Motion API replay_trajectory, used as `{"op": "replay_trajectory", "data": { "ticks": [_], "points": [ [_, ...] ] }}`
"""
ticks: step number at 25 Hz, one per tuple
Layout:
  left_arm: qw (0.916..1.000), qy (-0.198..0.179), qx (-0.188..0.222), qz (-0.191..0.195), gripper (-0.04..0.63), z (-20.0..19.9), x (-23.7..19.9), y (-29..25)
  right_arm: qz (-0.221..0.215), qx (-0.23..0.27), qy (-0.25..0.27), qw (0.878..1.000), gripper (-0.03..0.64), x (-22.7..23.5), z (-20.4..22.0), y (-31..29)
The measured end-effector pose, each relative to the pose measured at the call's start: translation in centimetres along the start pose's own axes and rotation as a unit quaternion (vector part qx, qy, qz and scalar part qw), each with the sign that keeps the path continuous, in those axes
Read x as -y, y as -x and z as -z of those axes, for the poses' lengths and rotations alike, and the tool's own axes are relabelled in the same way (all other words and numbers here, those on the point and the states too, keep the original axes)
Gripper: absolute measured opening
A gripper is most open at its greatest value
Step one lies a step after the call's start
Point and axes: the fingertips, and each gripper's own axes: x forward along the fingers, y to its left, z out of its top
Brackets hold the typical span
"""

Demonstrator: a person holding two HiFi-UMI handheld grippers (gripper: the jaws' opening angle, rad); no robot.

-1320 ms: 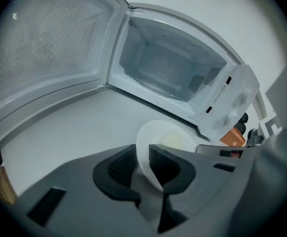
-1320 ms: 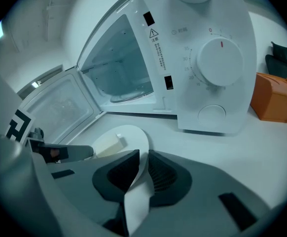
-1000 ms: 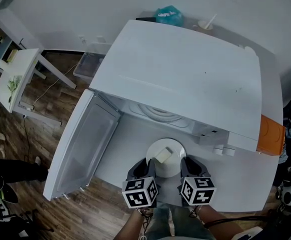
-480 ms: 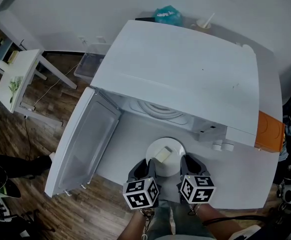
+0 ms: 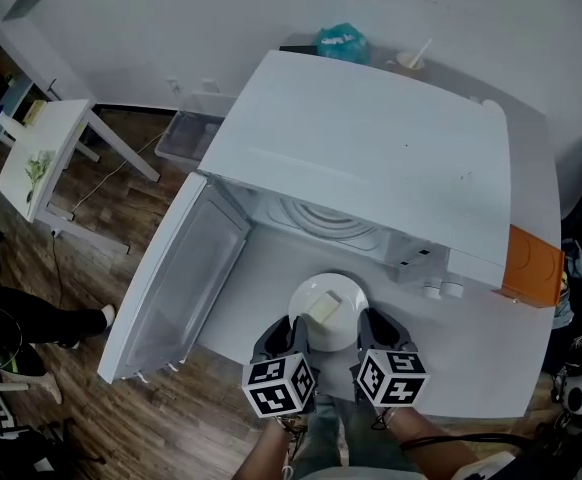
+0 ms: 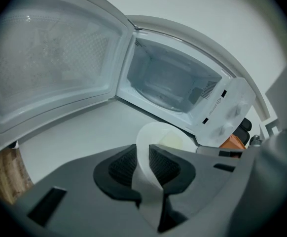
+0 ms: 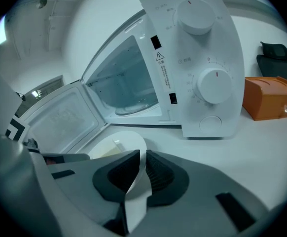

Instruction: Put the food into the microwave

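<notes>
Left gripper [image 5: 283,336] clamps the plate [image 5: 343,290] rim at 7 o'clock, right gripper [image 5: 374,332] at 5. Uneven lifting could slide the pale food block [image 5: 324,311] off.

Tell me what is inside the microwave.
Only the round turntable shows inside the open microwave. The plate of food is outside, held by the left gripper and right gripper. The control panel covers part of its right side.

The microwave [image 5: 371,158] has a smooth, matt white shell, and its door [image 6: 50,58] has a fine dotted mesh. In front of the microwave, the plate [image 5: 329,303] looks thin and smooth on a matt white counter [image 5: 261,293]. The floor [image 5: 81,218] is brown wood plank.
</notes>
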Motion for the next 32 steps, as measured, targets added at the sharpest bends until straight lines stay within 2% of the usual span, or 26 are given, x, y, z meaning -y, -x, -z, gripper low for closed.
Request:
{"op": "replay_trajectory", "data": {
  "ticks": [14, 32],
  "points": [
    [0.9994, 0.005, 0.033, 0.012, 0.080, -4.0, -0.3, 2.2, -0.013, 0.039, -0.008, 0.999, 0.049, -2.9, -3.6, 1.4],
    [0.9983, -0.015, 0.050, 0.027, 0.080, -8.3, -0.6, 0.2, -0.008, 0.072, -0.016, 0.997, 0.049, -3.8, -7.2, -0.5]
  ]
}}
